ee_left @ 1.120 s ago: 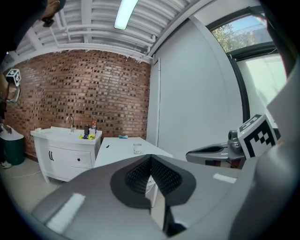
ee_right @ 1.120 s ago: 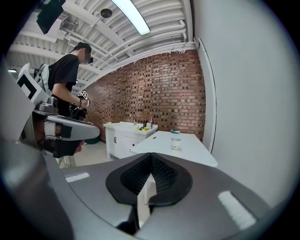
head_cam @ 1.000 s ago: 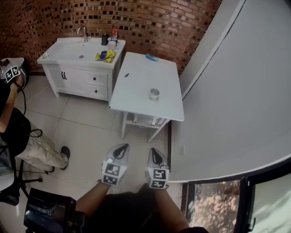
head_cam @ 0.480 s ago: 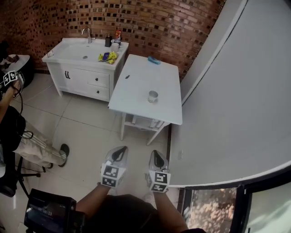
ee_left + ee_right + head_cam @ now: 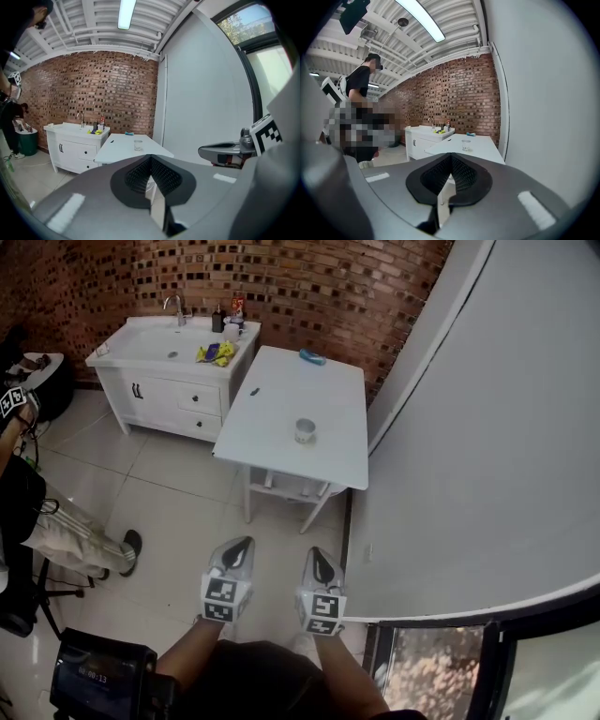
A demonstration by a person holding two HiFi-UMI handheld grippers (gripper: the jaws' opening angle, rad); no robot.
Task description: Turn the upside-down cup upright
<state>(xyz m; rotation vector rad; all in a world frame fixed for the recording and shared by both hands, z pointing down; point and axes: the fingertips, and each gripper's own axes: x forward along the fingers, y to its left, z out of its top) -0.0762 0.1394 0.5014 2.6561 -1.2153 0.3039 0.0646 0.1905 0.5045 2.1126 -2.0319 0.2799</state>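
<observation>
A small clear cup [image 5: 305,430] stands on the white table [image 5: 272,437], well ahead of me; it also shows far off as the cup [image 5: 137,145] in the left gripper view and the cup [image 5: 465,146] in the right gripper view. My left gripper [image 5: 236,554] and right gripper [image 5: 322,565] hang side by side over the tiled floor, short of the table. Both are shut with nothing between the jaws. The left gripper [image 5: 151,171] and right gripper [image 5: 450,171] point toward the table.
A white sink cabinet [image 5: 169,371] with bottles and yellow items stands left of the table against the brick wall. A blue object [image 5: 312,357] lies at the table's far end. A grey wall [image 5: 487,427] runs along the right. A person [image 5: 37,521] stands at the left.
Both grippers have moved forward a little toward the table. The view has shifted, so the table and cup sit slightly further left and higher in the head view.
</observation>
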